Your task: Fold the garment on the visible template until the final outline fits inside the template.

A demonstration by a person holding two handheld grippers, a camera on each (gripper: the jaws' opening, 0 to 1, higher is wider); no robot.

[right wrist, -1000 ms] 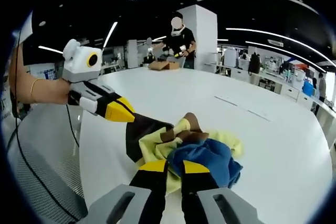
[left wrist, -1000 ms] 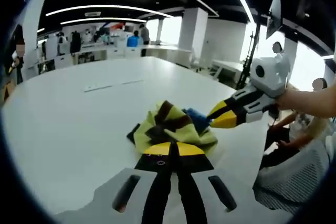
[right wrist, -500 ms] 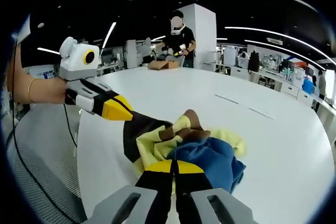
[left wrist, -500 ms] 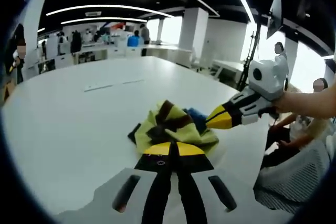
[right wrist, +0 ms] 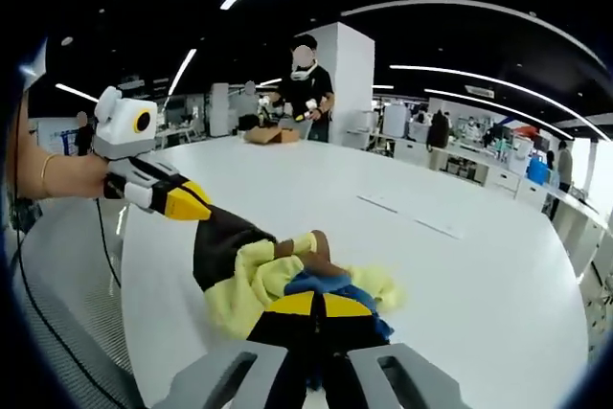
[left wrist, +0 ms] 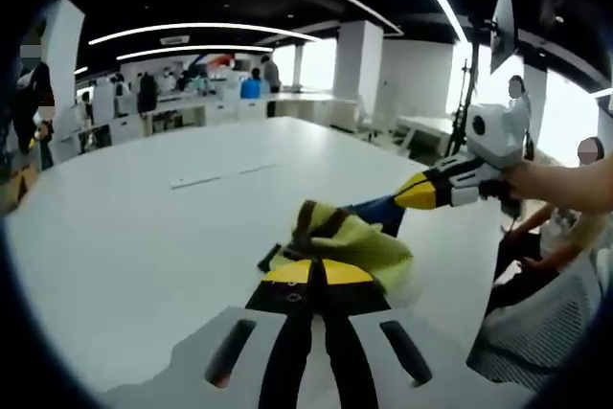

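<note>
A crumpled garment (left wrist: 356, 237) in yellow, dark brown and blue hangs stretched between both grippers over the white table (left wrist: 134, 237). In the left gripper view my left gripper (left wrist: 316, 273) is shut on its yellow-brown part, and my right gripper (left wrist: 406, 201) reaches in from the right, holding the blue end. In the right gripper view my right gripper (right wrist: 314, 306) is shut on the blue fabric of the garment (right wrist: 239, 280). The left gripper (right wrist: 197, 210) enters from the left, clamped on a dark brown corner. The underside of the bundle is hidden.
The table (right wrist: 460, 275) curves away to a near edge at the left, with a cable (right wrist: 105, 237) beyond it. A standing person (right wrist: 305, 93) and a cardboard box (right wrist: 273, 135) are at the far side. A thin strip (left wrist: 220, 175) lies on the tabletop. Seated people (left wrist: 551, 237) are on the right.
The right gripper's jaws have shut on the blue fabric. Both grippers have risen and drawn apart, pulling the bundle up and stretching it. Both cameras have moved with them.
</note>
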